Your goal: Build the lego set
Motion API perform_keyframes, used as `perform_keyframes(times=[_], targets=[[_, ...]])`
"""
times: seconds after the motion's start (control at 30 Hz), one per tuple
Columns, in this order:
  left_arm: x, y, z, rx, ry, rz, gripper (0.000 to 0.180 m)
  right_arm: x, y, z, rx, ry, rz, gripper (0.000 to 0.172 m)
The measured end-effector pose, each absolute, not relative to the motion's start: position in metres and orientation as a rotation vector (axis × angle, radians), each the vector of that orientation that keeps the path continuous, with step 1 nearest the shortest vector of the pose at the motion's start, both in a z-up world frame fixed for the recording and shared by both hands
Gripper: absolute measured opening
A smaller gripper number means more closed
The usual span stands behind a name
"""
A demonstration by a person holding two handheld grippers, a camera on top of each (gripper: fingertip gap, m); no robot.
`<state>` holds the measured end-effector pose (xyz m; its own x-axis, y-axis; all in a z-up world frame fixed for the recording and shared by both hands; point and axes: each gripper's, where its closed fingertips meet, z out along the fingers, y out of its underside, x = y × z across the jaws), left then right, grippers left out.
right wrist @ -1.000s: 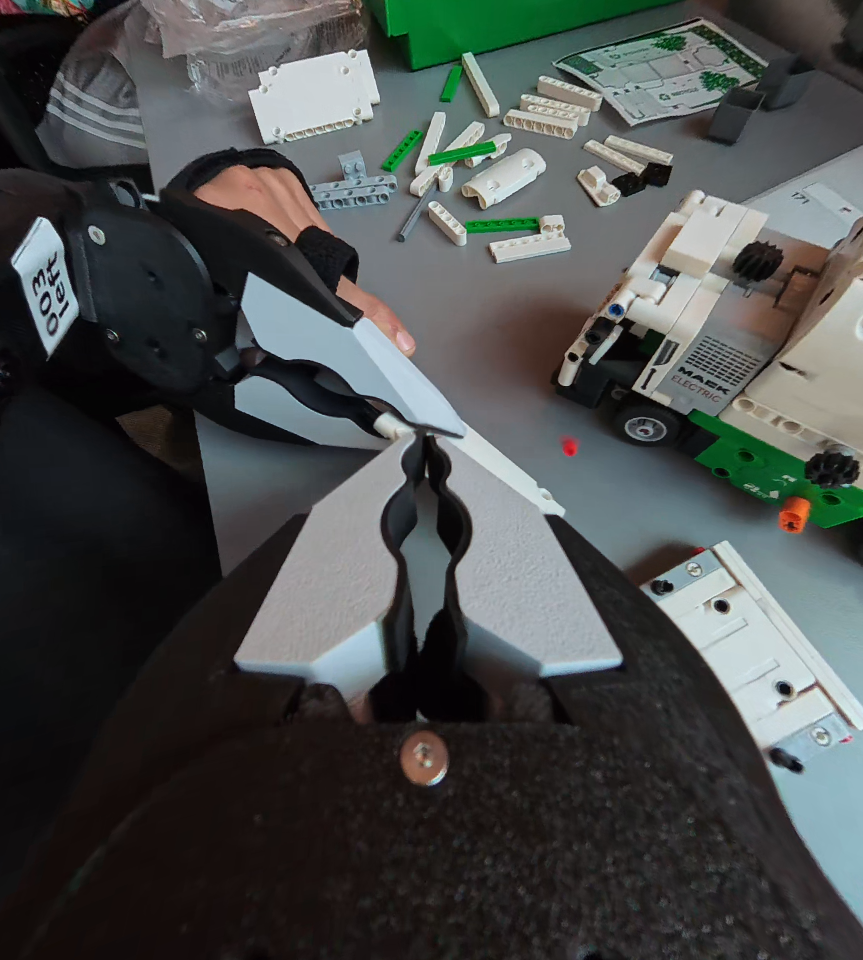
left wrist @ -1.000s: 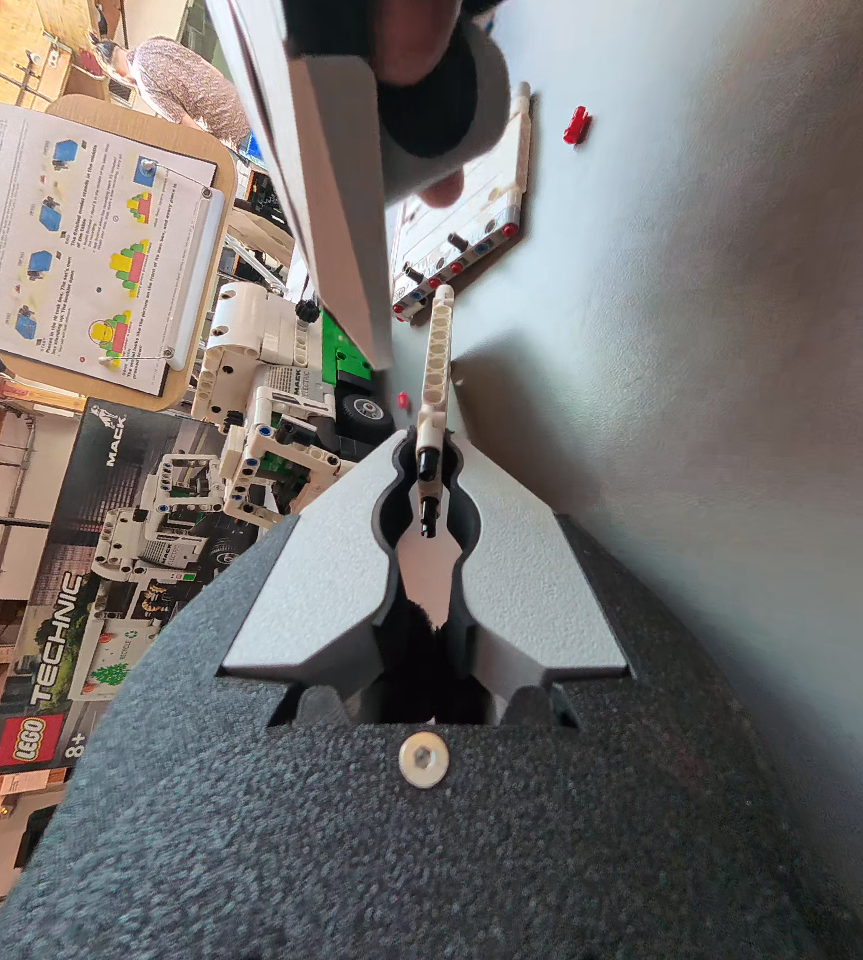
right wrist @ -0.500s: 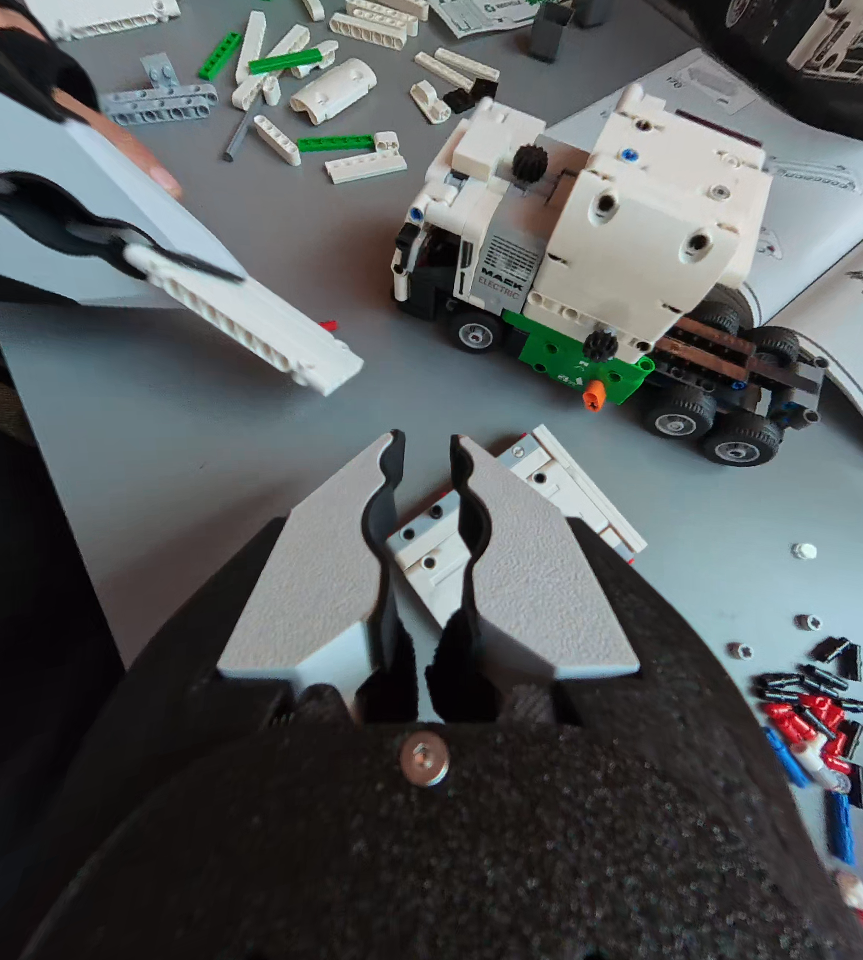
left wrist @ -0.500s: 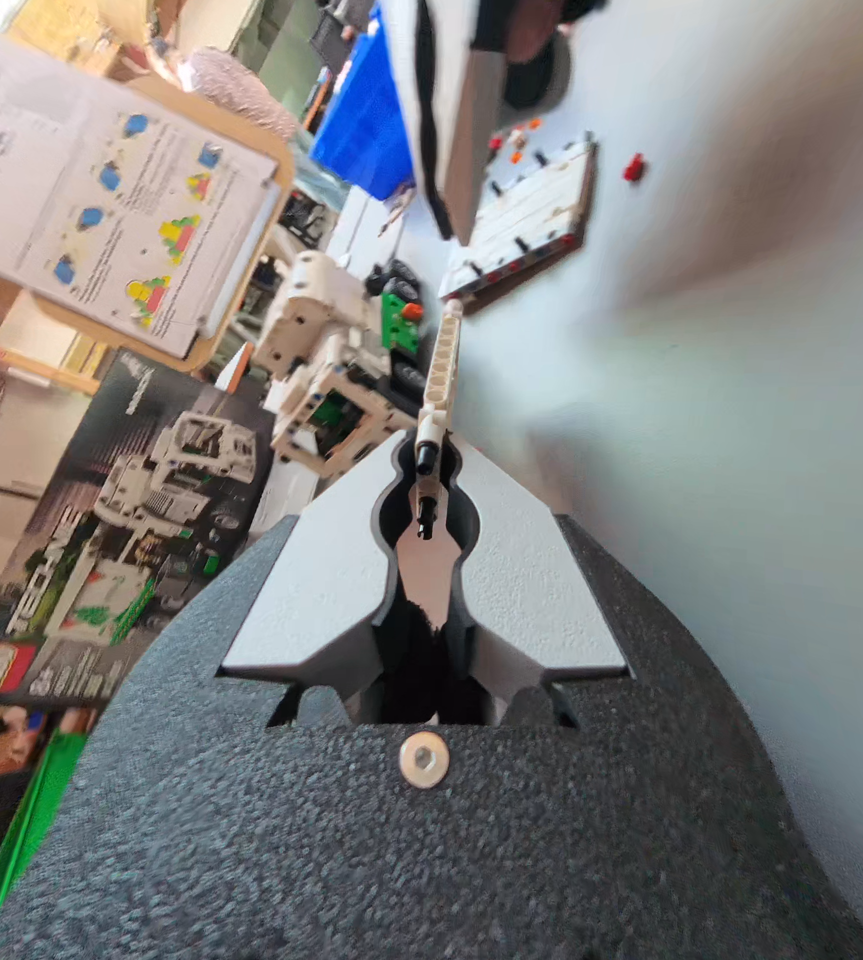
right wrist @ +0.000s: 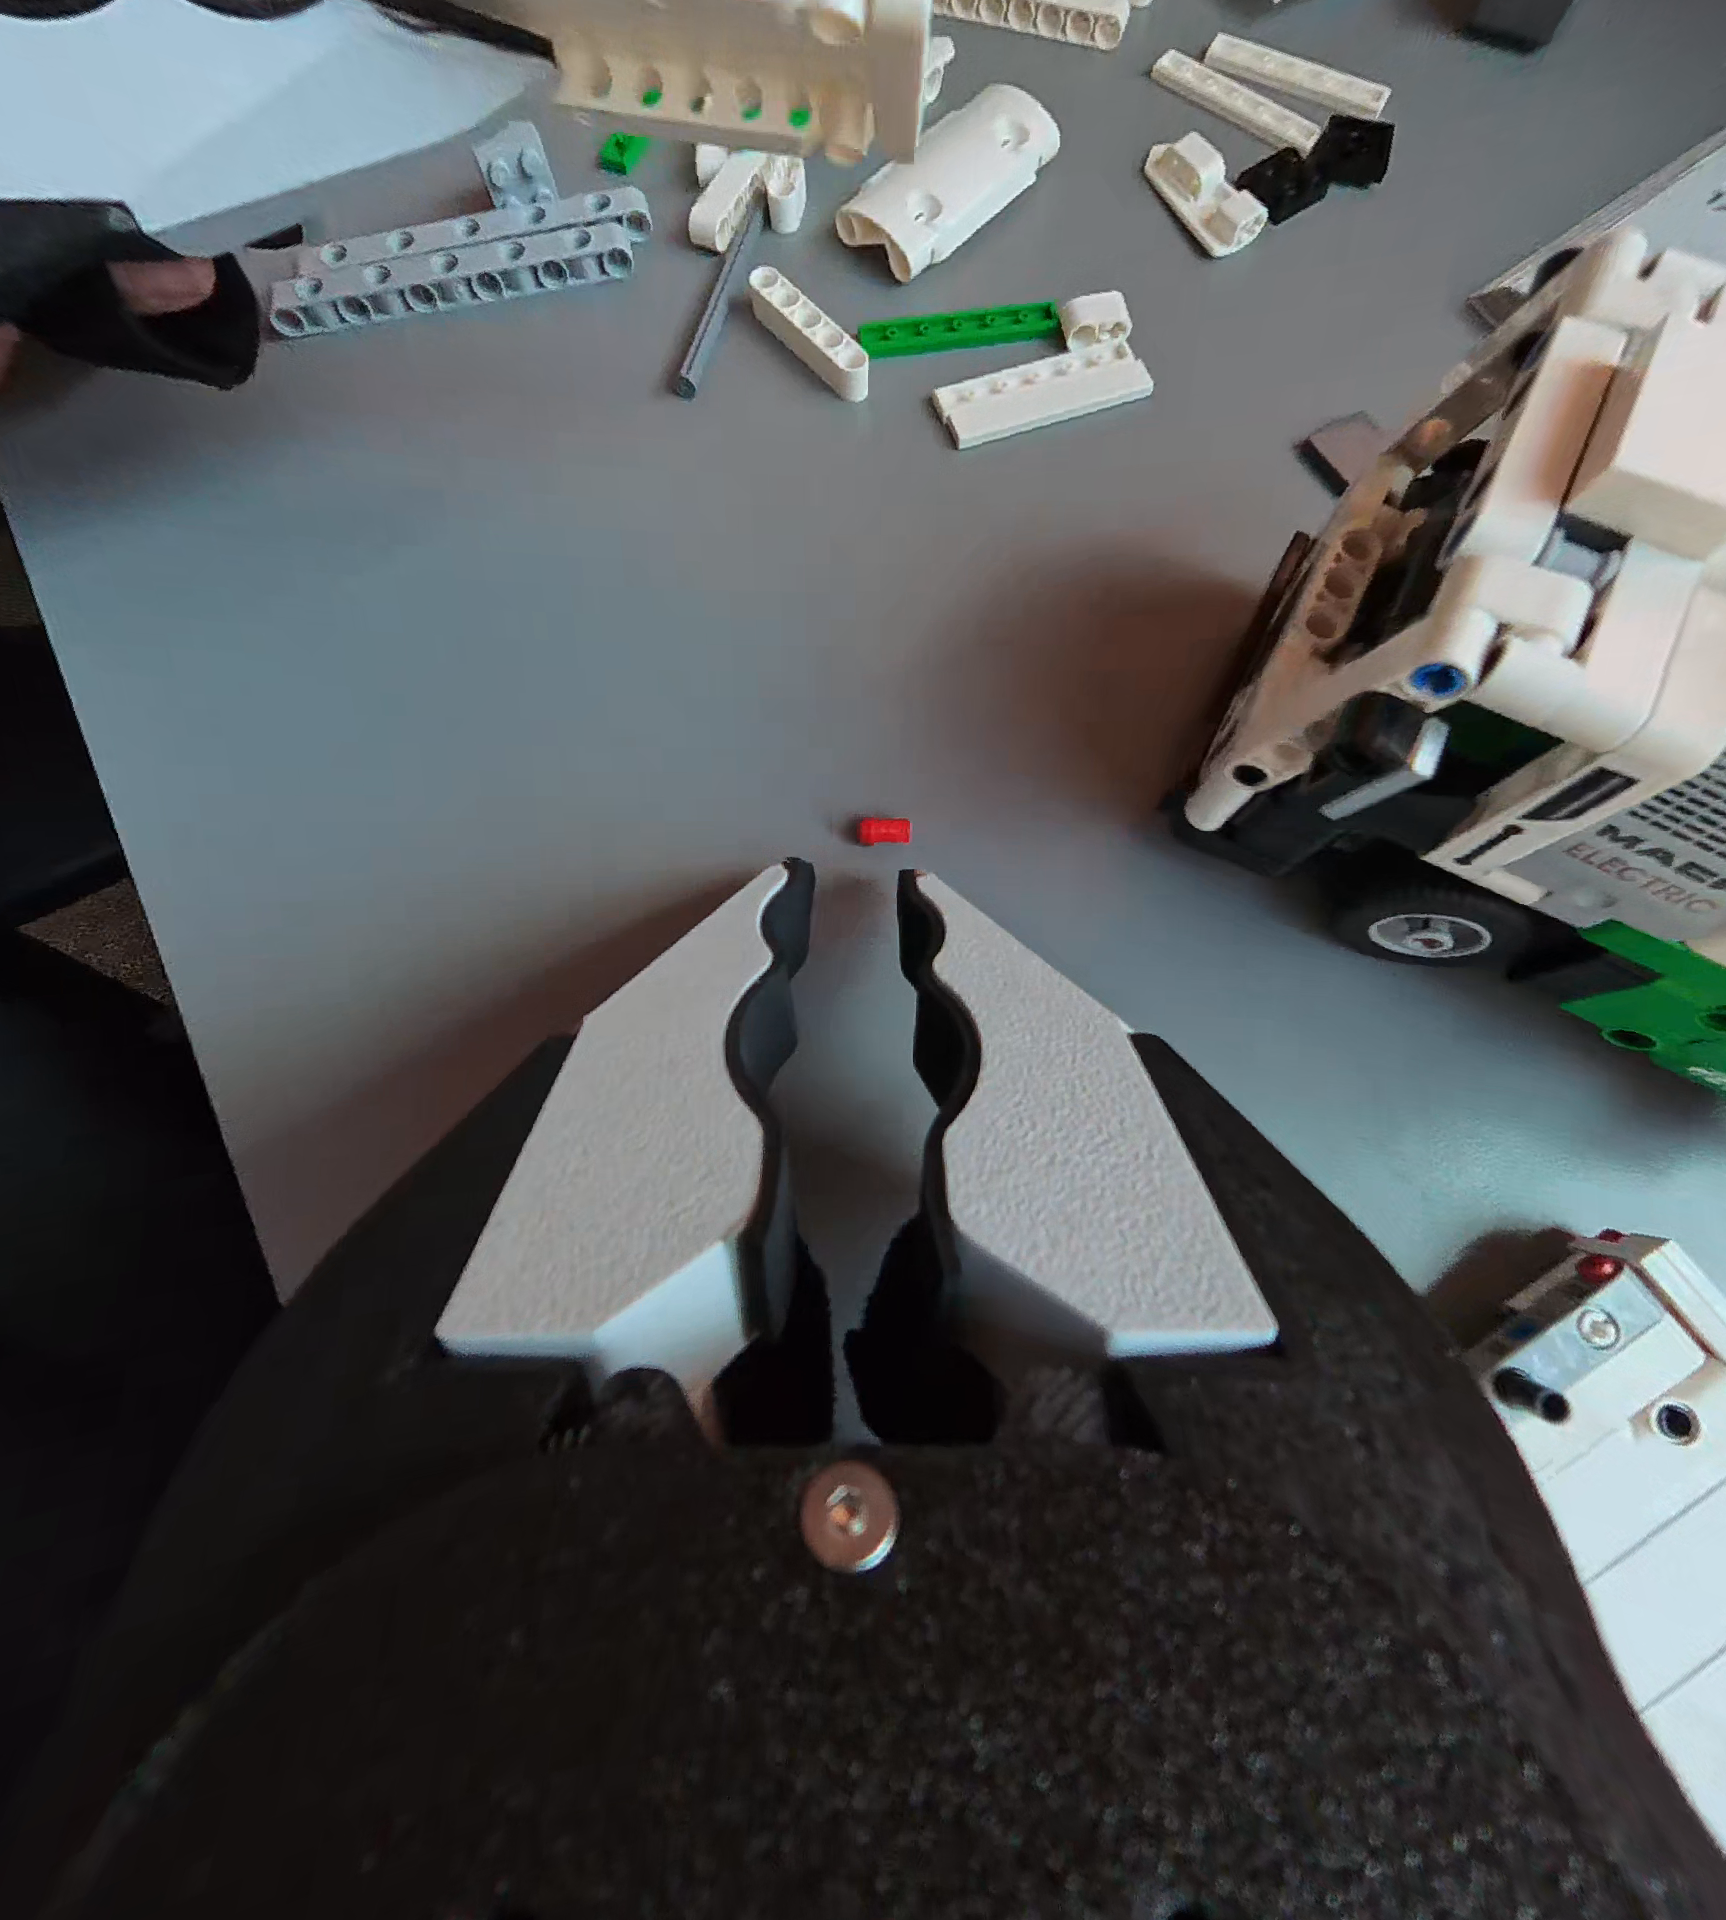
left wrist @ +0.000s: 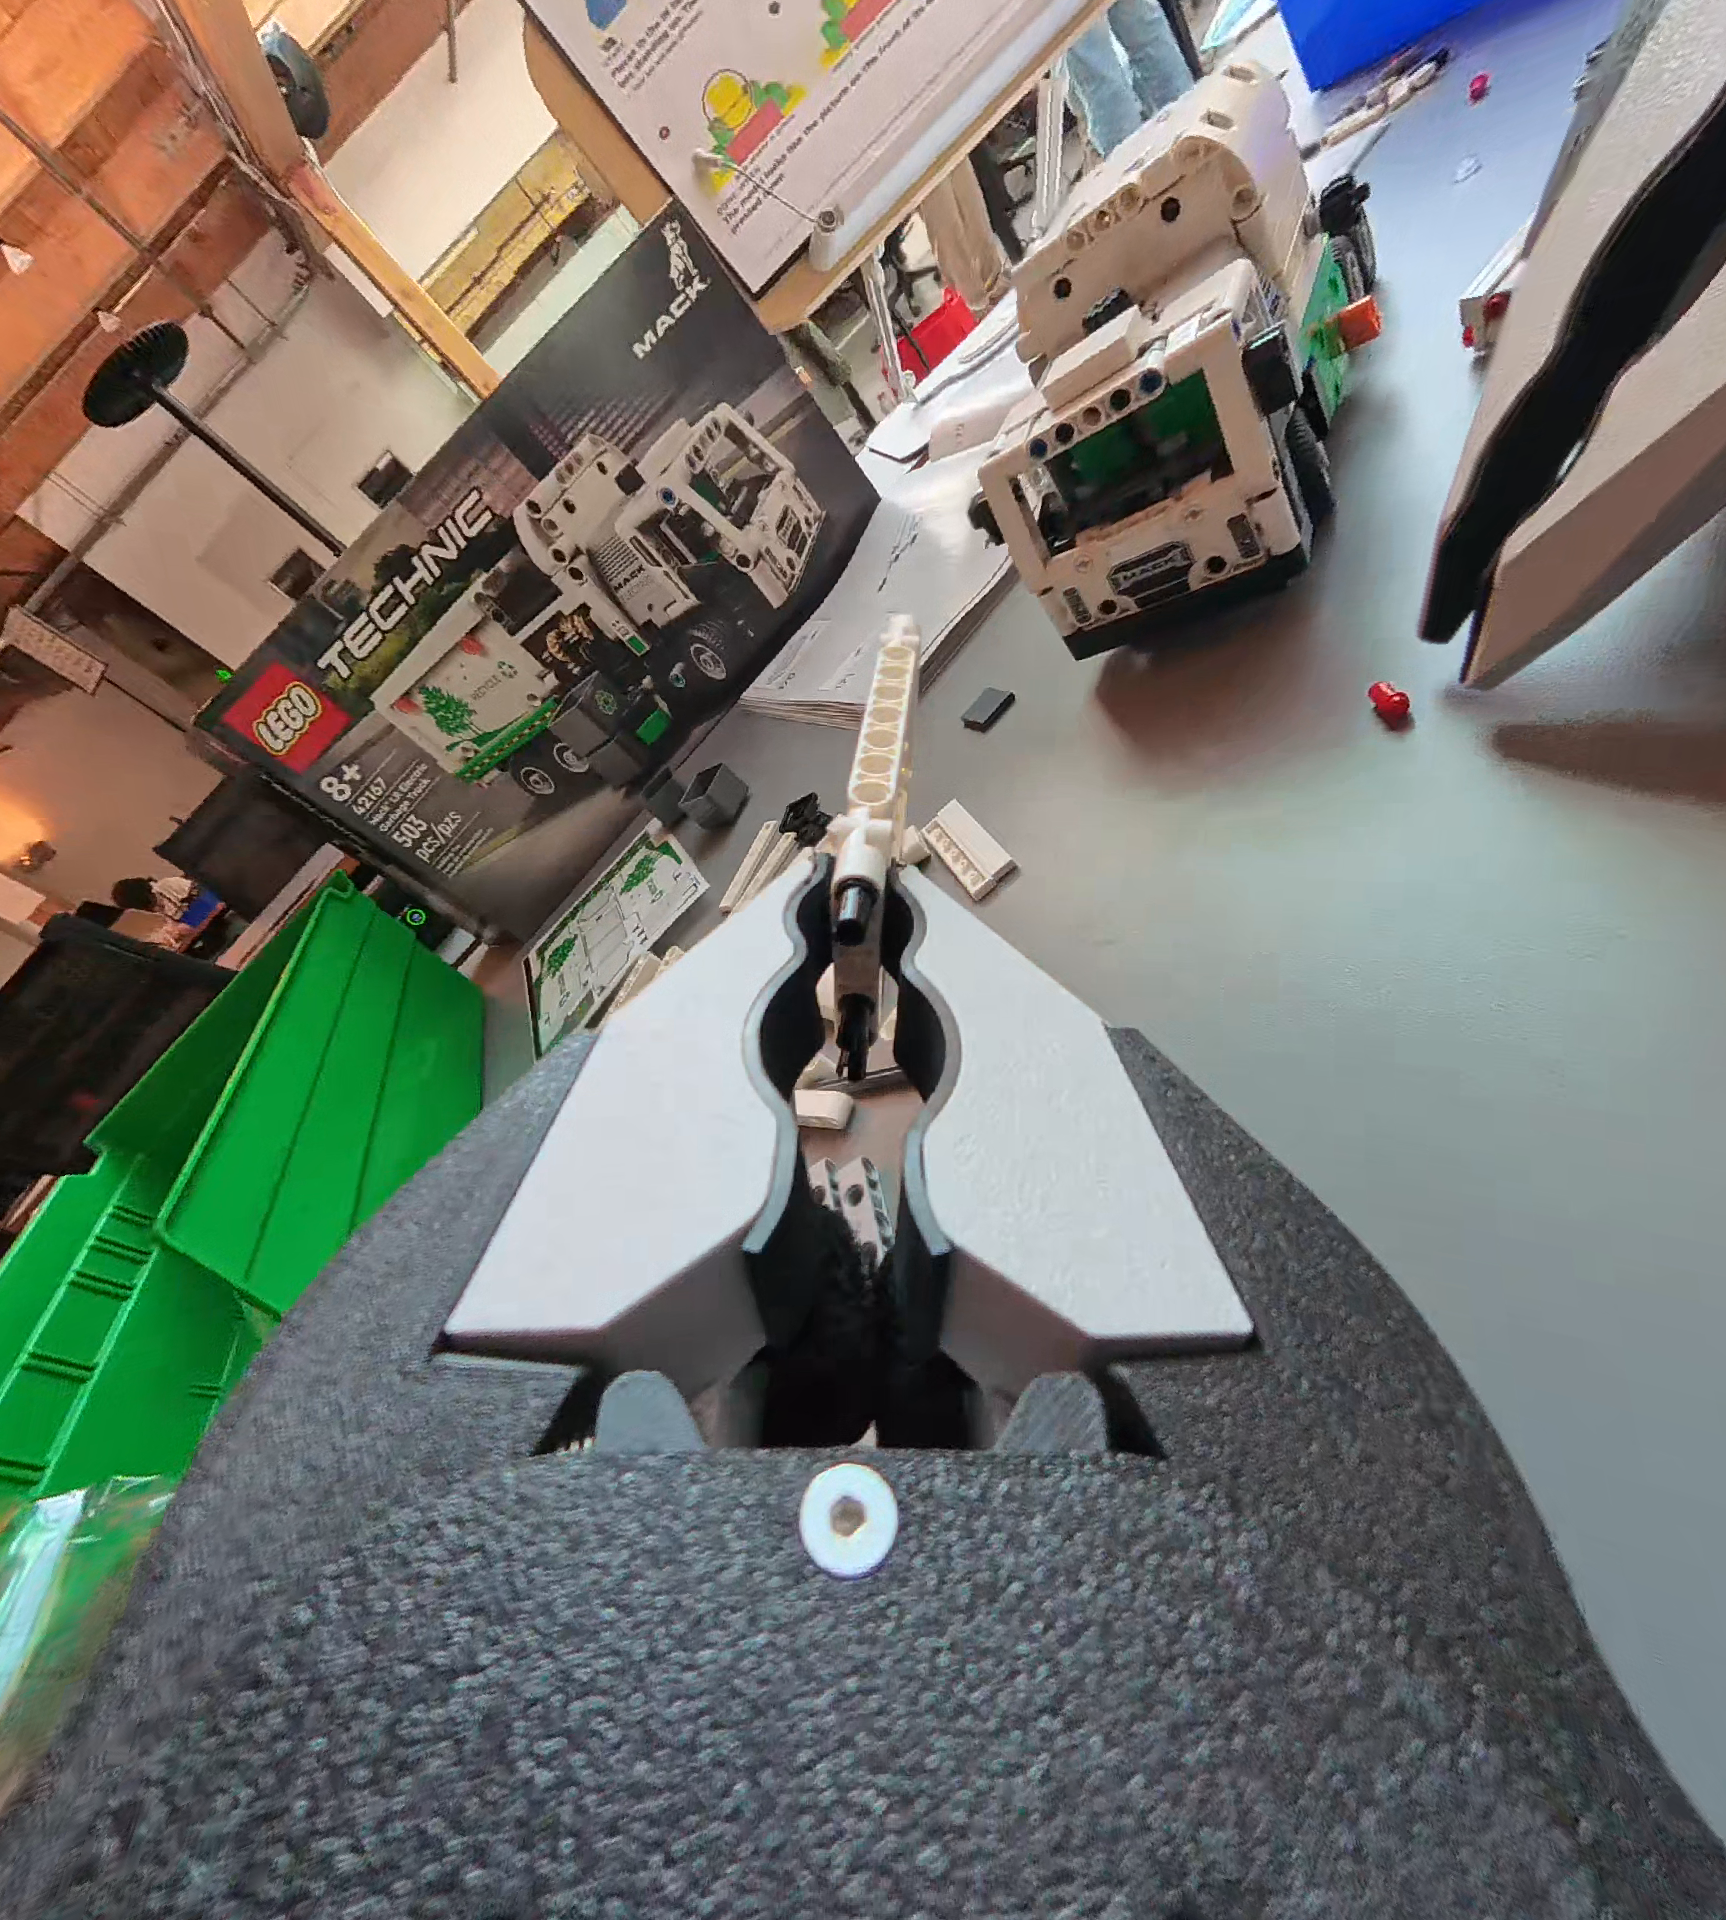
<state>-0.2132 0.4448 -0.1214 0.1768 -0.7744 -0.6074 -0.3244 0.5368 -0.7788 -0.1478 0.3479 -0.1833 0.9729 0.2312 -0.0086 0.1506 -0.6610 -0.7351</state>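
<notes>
My left gripper (left wrist: 861, 914) jaws clamp the white beam (left wrist: 883, 727); right gripper (right wrist: 854, 878) jaws apart, just short of the red pin (right wrist: 883, 830): straddle it squarely.

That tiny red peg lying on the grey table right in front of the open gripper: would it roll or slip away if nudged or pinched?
The red peg looks cylindrical and lies on its side, so a nudge would probably roll it across the smooth table. It looks like small hard plastic, likely light and stiff. Narrower than the right gripper's gap, it might squirt out.

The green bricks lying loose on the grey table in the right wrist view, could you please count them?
2: a long green beam among the white pieces at top centre, and a small green piece farther left, under the held white assembly. Others may be hidden.
</notes>
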Motion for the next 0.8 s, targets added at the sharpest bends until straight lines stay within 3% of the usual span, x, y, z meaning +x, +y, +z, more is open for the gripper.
perform_keyframes(times=[0.43,0.8], targets=[[-0.211,0.436,-0.128,-0.963,1.471,-0.39,0.005,-0.158,0.367,-0.183,-2.296,-0.275,0.115,0.01],[-0.209,0.433,-0.135,-0.933,1.508,-0.339,0.005,-0.157,0.314,-0.175,-2.319,-0.184,0.02,0.013]])
